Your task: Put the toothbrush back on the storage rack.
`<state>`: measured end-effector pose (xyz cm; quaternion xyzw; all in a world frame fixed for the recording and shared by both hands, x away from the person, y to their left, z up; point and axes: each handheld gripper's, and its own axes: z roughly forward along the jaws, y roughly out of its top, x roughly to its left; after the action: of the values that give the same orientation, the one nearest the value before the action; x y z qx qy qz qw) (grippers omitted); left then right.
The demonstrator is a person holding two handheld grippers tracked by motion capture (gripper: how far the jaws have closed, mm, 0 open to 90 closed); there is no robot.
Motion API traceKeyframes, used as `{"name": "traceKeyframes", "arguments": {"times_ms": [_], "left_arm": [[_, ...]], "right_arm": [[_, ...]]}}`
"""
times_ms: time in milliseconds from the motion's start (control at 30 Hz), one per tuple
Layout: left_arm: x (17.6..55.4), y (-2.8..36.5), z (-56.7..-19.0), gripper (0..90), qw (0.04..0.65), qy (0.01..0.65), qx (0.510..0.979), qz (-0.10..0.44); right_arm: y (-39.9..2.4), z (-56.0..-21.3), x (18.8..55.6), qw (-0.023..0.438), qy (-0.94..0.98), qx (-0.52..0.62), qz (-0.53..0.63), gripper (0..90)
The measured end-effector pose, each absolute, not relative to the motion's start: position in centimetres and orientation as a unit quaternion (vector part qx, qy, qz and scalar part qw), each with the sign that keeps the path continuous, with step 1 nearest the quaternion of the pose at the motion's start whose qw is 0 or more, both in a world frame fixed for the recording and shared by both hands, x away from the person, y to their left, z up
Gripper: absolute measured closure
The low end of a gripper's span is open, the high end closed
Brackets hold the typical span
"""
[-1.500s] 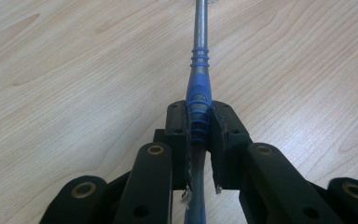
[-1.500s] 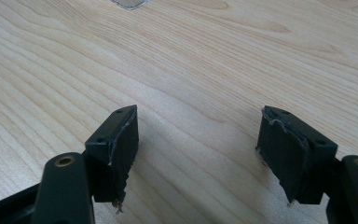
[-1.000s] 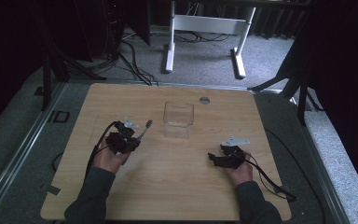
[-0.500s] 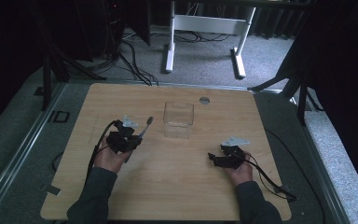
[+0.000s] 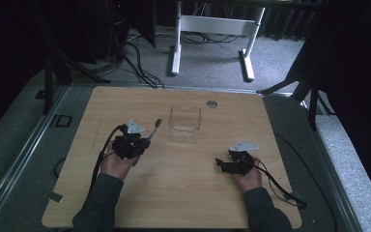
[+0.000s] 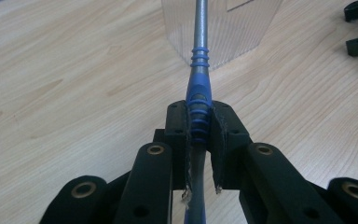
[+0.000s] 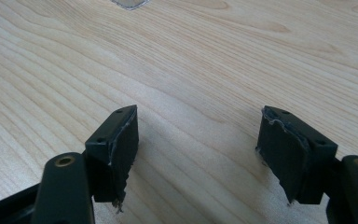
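Pickup done: left gripper (image 6: 198,135) clamped on blue-grey pen (image 6: 199,70), pen lifted, tip aimed at clear box (image 5: 185,118) mid-table. Left to do, likely: drop pen inside. Right gripper (image 7: 198,149) idle (jaws wide, nothing between).

Pen (image 6: 199,88) clamped in the left gripper (image 6: 199,135)

Its blue grip is pinched between the pads, its grey shaft pointed toward a clear container (image 6: 242,32).

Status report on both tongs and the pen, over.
Left tongs shut on pen, tip toward clear box. Right tongs open, nothing between. Path to box clear.
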<state>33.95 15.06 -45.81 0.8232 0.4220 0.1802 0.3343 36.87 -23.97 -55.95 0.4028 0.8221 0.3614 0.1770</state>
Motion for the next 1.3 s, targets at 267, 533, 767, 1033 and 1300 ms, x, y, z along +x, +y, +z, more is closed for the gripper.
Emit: {"name": "traceKeyframes", "arguments": {"times_ms": [267,533,767,1033,1300], "left_arm": [[33.9,14.8,-45.8,78.5,0.345,0.418,0.819,0.187],[33.8,14.6,-45.7,78.5,0.36,0.412,0.814,0.195],[33.7,14.4,-45.4,78.5,0.371,0.409,0.809,0.202],[33.9,14.1,-44.8,78.5,0.373,0.404,0.81,0.204],[34.2,13.3,-44.3,78.5,0.378,0.396,0.812,0.203]], "right_arm": [[-24.0,-56.0,36.9,0.177,0.822,0.402,0.361,28.6],[-24.0,-55.9,36.9,0.177,0.823,0.402,0.361,28.6],[-24.0,-55.9,36.9,0.177,0.822,0.402,0.361,28.6],[-24.0,-55.9,36.9,0.177,0.823,0.402,0.361,28.6],[-24.0,-56.0,36.9,0.178,0.823,0.401,0.361,28.6]]}}
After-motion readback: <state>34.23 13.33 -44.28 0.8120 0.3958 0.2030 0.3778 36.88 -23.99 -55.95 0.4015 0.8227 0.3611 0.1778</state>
